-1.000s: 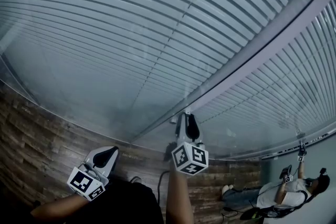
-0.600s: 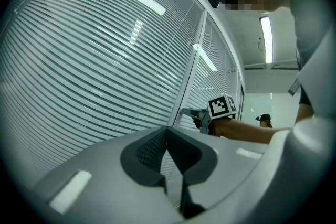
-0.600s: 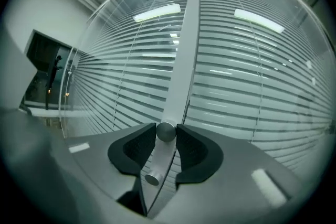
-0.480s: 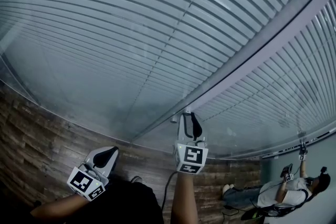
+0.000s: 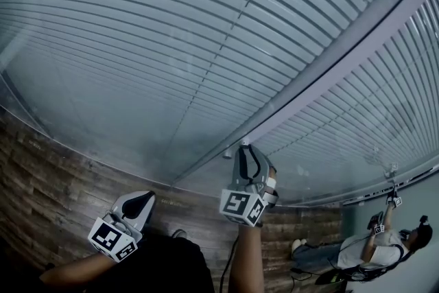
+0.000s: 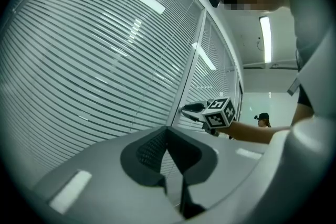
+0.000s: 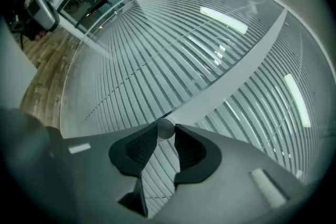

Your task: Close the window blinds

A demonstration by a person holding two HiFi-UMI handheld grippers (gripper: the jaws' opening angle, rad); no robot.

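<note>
Horizontal window blinds (image 5: 171, 44) hang behind glass on both sides of a pale upright frame bar (image 5: 329, 72). A small round grey knob (image 7: 165, 128) sticks out at the bar's foot, also seen as the knob (image 5: 245, 143) in the head view. My right gripper (image 5: 245, 149) is shut on this knob; its jaws have just been closing with the knob between the pads. It is rolled to one side, with its marker cube (image 5: 241, 206) tilted. My left gripper (image 5: 143, 201) hangs lower left, away from the glass, shut with nothing in it. From the left gripper view, the right gripper (image 6: 190, 109) reaches toward the bar.
A second small knob (image 5: 227, 154) sits just left of the held one. Wood-pattern floor (image 5: 48, 182) runs along the base of the glass. Another person (image 5: 370, 252) with grippers sits by the blinds at the far right.
My right gripper has rolled about its own axis while on the knob, so its marker cube now shows a different face. The left gripper has not moved. The far person's arm shifted slightly.
</note>
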